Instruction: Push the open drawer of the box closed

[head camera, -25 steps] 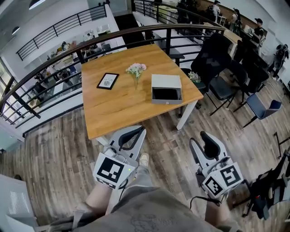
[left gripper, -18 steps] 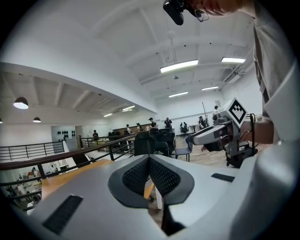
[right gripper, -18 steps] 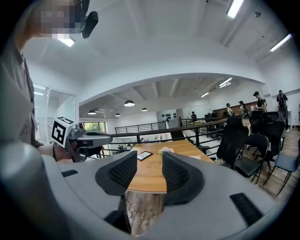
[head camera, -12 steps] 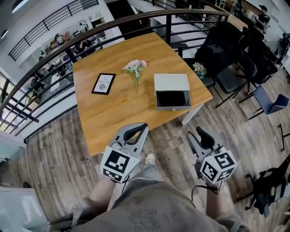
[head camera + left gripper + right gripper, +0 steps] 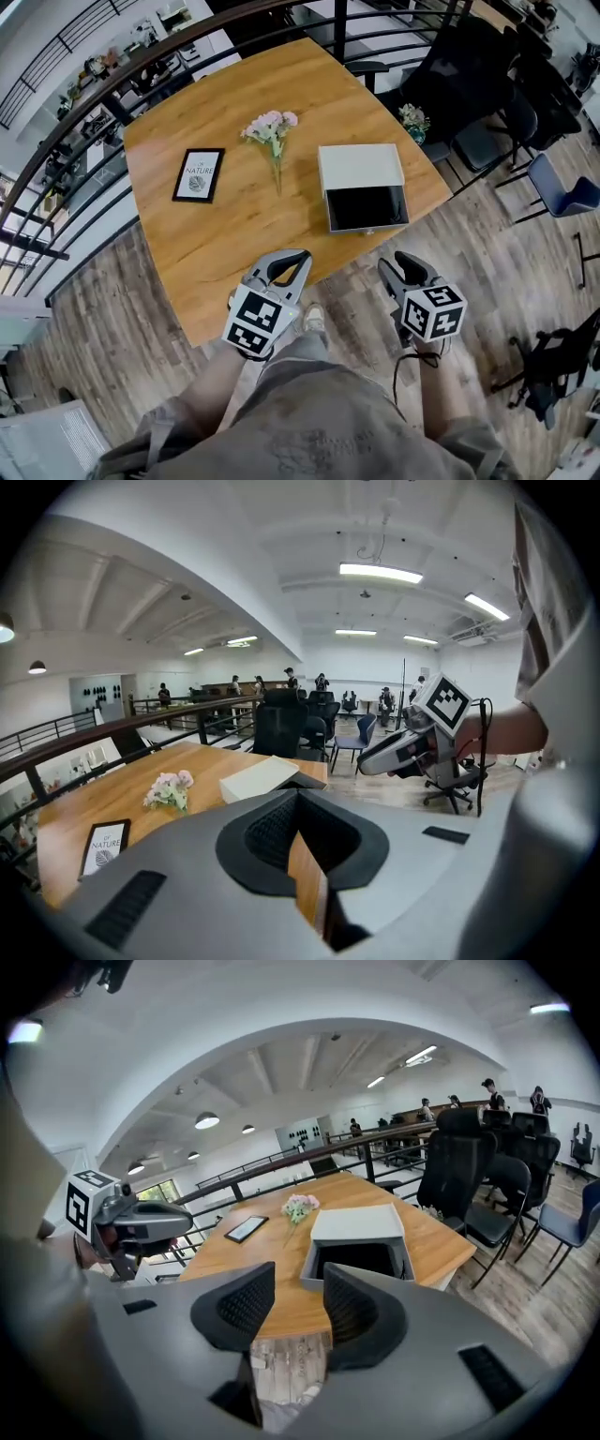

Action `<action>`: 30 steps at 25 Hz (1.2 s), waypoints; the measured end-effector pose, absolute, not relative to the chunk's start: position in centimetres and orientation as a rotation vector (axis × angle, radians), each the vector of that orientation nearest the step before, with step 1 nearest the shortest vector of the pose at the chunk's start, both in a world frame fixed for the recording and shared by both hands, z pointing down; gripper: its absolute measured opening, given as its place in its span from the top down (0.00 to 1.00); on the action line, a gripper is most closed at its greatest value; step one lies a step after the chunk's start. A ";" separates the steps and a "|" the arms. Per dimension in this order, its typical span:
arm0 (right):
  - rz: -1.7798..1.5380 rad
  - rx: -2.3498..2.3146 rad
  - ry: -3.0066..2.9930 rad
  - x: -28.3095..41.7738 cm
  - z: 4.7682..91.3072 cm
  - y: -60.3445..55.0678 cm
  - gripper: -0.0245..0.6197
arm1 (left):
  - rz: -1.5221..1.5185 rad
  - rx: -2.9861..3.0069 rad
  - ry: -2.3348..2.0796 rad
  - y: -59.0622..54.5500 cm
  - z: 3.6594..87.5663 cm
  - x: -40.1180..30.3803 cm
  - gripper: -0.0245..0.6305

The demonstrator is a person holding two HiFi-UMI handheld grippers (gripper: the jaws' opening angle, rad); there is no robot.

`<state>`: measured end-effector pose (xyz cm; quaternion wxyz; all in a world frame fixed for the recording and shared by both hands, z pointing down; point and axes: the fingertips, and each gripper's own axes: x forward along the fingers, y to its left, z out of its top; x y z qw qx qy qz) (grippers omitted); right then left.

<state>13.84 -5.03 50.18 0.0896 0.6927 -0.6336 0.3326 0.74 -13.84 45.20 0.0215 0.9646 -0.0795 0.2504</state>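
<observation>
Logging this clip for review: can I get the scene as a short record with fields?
table: wooden; holds box, flowers, picture frame
box: grey, on the table's near right part
drawer: open, facing the person
left gripper: shut, empty, short of the table
right gripper: open, empty, short of the table
contact: neither gripper touches the drawer

Count on floor: 1 table [image 5: 225, 234]; 1 box [image 5: 360, 169] with 1 drawer [image 5: 367, 208]; 1 flower bunch [image 5: 270, 127]; 1 framed card [image 5: 199, 174]; 1 blue chair [image 5: 562, 192]. Grippers 2: left gripper [image 5: 292, 259], right gripper [image 5: 397, 266]. Black chairs: number unclear.
</observation>
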 end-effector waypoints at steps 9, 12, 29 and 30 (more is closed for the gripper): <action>1.204 1.963 -1.684 15.4 59.3 -7.6 0.70 | 0.884 2.861 -0.225 -18.1 51.6 1.2 0.94; 1.249 1.928 -1.646 16.1 61.2 -8.4 0.70 | 0.924 2.821 -0.223 -19.1 53.3 1.5 0.94; 1.513 1.753 -1.549 19.5 71.7 -11.0 0.73 | 1.126 2.590 -0.377 -20.5 60.2 2.1 0.94; 1.525 1.749 -1.551 19.7 71.9 -11.3 0.73 | 1.133 2.579 -0.390 -20.6 60.4 2.2 0.94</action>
